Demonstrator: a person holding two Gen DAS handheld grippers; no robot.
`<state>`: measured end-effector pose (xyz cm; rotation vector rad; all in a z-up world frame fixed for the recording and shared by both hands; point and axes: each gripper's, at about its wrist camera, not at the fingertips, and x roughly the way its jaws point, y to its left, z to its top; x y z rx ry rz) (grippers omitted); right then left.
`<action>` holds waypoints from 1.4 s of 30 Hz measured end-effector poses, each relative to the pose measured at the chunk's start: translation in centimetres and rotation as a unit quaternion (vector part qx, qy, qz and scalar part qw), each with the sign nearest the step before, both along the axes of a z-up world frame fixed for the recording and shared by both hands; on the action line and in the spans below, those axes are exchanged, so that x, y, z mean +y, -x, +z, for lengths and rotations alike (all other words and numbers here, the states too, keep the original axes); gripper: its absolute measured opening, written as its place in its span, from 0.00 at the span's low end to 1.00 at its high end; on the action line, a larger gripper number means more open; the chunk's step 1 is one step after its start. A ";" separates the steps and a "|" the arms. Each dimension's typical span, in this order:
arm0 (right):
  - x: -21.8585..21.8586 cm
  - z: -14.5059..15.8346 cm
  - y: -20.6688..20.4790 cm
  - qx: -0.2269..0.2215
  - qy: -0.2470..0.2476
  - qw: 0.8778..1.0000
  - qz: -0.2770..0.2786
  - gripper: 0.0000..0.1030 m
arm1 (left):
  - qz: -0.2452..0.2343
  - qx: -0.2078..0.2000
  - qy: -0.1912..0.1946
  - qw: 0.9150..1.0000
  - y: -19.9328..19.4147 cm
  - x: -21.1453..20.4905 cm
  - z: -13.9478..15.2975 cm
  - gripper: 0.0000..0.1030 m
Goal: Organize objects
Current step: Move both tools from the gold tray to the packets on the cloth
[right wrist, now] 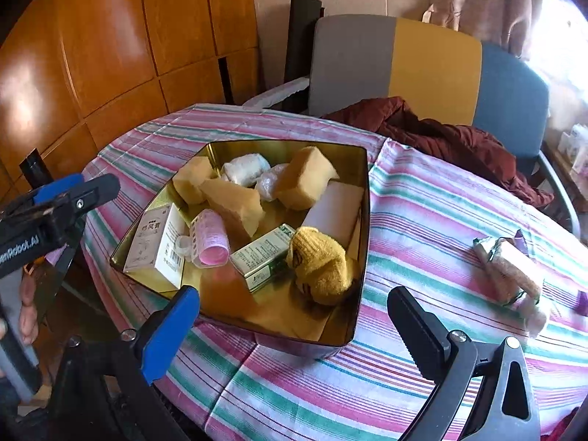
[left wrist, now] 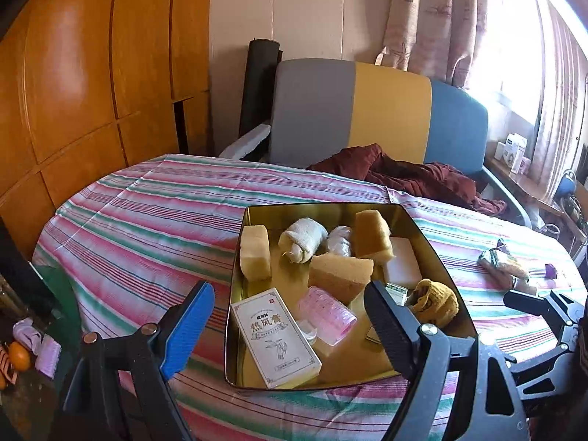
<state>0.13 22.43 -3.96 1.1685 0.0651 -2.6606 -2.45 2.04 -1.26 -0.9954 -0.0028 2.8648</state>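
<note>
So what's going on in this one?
A person is sorting small items into a gold tin on a striped tablecloth. Sponges, boxes, a pink roller and a yellow cloth already sit inside. Both the left gripper and right gripper are open and empty. Wrapped items remain outside.

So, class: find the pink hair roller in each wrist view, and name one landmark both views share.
Left wrist view: the roller lies low in the middle of the picture, in the tin, right of the white box.
Right wrist view: the roller lies left of centre, in the tin, between the white box and the green box.
Shared landmark: the yellow sock.
</note>
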 end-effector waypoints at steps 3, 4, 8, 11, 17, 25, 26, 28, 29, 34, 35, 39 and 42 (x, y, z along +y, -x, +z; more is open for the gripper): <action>0.2 0.2 -0.1 0.004 -0.001 1.000 -0.006 1.00 | 0.001 0.000 0.007 1.000 -0.3 0.3 0.0 0.82; 0.3 0.3 -0.2 0.005 -0.001 1.000 -0.008 1.00 | 0.000 0.000 0.007 1.000 -0.4 0.4 0.0 0.82; 0.6 0.4 -0.2 0.006 0.000 1.000 -0.014 1.00 | -0.010 -0.005 0.011 1.000 -0.7 0.9 -0.2 0.82; 0.8 0.6 -0.3 0.010 0.000 1.000 -0.017 1.00 | -0.019 -0.007 0.015 1.000 -1.0 1.4 -0.2 0.82; 1.1 0.7 -0.4 0.014 -0.006 1.000 -0.022 1.00 | -0.030 -0.012 0.025 0.999 -1.3 2.3 -0.4 0.82; 2.5 0.8 -0.3 0.016 -0.008 0.999 -0.039 1.00 | -0.047 -0.015 0.036 0.998 -1.5 3.5 -0.5 0.82; 2.8 0.8 -0.2 0.015 -0.007 0.999 -0.043 1.00 | -0.049 -0.016 0.038 0.998 -1.5 3.6 -0.5 0.82; 3.4 0.7 -0.2 0.013 -0.005 0.999 -0.051 1.00 | -0.055 -0.016 0.041 0.998 -1.6 3.9 -0.5 0.82; 3.8 0.7 -0.2 0.012 -0.005 0.998 -0.055 1.00 | -0.058 -0.016 0.044 0.997 -1.6 4.2 -0.5 0.82; 5.9 0.8 0.1 0.007 -0.008 0.997 -0.078 1.00 | -0.071 -0.011 0.063 0.995 -1.8 5.4 -0.4 0.82; 6.3 0.8 0.2 0.005 -0.009 0.997 -0.082 1.00 | -0.075 -0.011 0.066 0.995 -1.8 5.7 -0.4 0.82; 7.9 1.0 0.5 0.005 -0.022 0.995 -0.098 1.00 | -0.096 -0.008 0.079 0.992 -1.8 7.1 -0.2 0.82; 9.4 1.3 0.8 0.004 -0.021 0.993 -0.114 1.00 | -0.110 -0.002 0.085 0.990 -1.9 8.0 0.0 0.82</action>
